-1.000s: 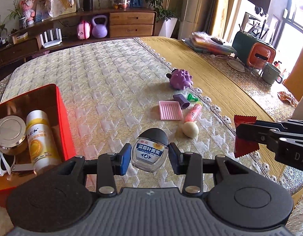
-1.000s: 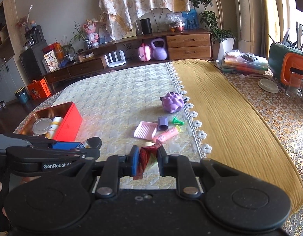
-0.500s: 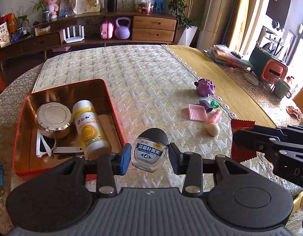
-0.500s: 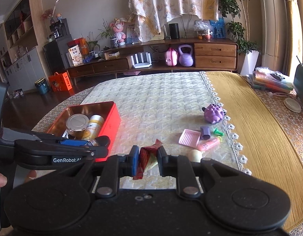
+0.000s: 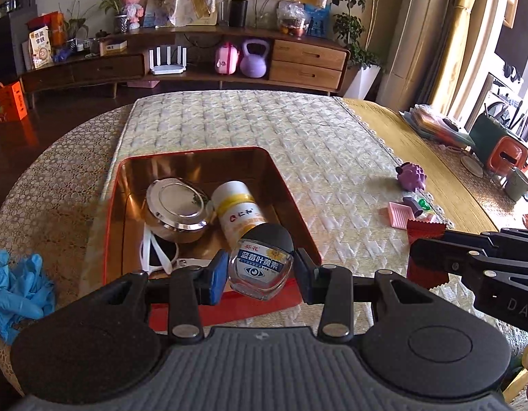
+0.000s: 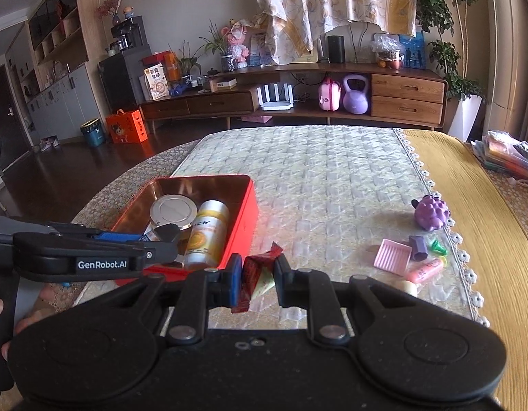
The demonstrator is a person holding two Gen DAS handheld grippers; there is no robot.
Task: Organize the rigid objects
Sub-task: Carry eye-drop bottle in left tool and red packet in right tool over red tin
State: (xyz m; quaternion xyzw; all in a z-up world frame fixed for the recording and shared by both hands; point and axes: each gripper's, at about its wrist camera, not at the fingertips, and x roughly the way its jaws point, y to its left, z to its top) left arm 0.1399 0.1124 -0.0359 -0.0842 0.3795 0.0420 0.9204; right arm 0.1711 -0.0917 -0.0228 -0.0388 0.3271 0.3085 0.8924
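Note:
My left gripper point(image 5: 260, 270) is shut on a small clear bottle with a dark cap and a blue eye label point(image 5: 262, 262), held over the near right corner of the red tin tray point(image 5: 291, 195). The tray holds a round silver tin point(image 5: 176, 203), a white and yellow bottle point(image 5: 238, 210), white glasses and nail clippers. My right gripper point(image 6: 258, 275) is shut on a red snack packet point(image 6: 255, 272), to the right of the tray point(image 6: 245, 219). The left gripper also shows in the right wrist view point(image 6: 161, 234).
On the quilted mat to the right lie a purple grape toy point(image 6: 431, 212), a pink soap dish point(image 6: 393, 257), a purple cap, a green piece, a pink tube point(image 6: 426, 270) and an egg-like ball. Blue gloves point(image 5: 17, 287) lie left of the tray.
Both grippers have moved left toward the red tray. The left one now holds the bottle over the tray's near corner. Both grips are unchanged.

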